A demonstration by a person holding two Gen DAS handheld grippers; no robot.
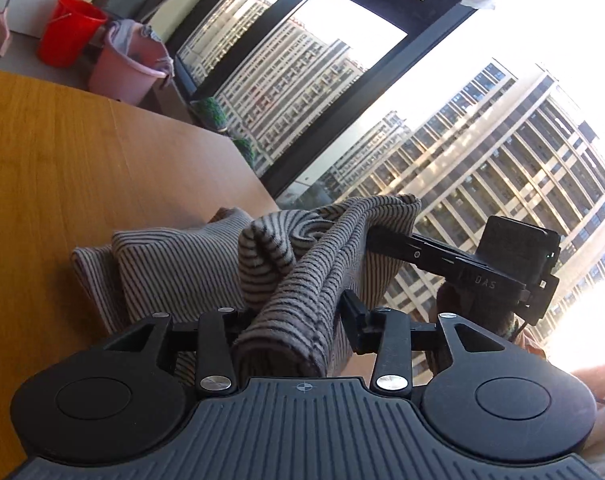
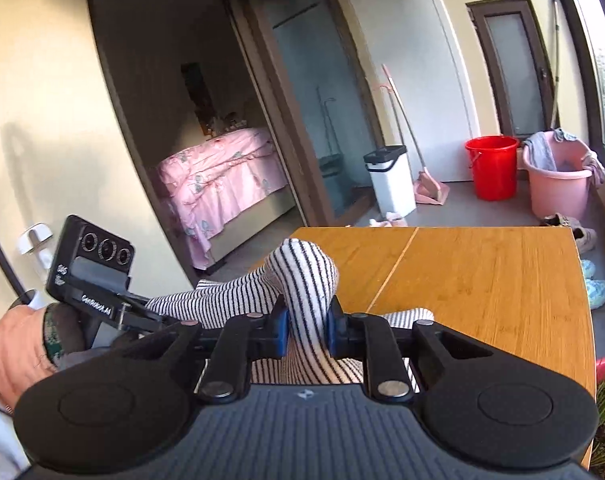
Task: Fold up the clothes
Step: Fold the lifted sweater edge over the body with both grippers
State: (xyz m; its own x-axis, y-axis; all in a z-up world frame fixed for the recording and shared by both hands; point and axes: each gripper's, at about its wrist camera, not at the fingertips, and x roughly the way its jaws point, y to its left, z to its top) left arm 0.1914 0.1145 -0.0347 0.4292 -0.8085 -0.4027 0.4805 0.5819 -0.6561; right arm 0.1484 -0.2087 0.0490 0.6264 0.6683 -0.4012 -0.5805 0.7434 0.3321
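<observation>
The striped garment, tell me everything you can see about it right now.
The striped garment is a soft ribbed knit, pale with thin dark stripes. Both claws are shut on it: the right claw pinches a bunched fold between its blue pads, and the left claw grips another thick fold. The held parts are lifted and draped, while the rest lies in layers on the wooden table, near its edge. Its full shape cannot be made out.

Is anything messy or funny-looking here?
Yes. The striped garment is bunched and twisted, not flat: both the left claw and the right claw pinch it above the wooden table. On the floor behind, a cloth hangs over the pink tub's rim.
</observation>
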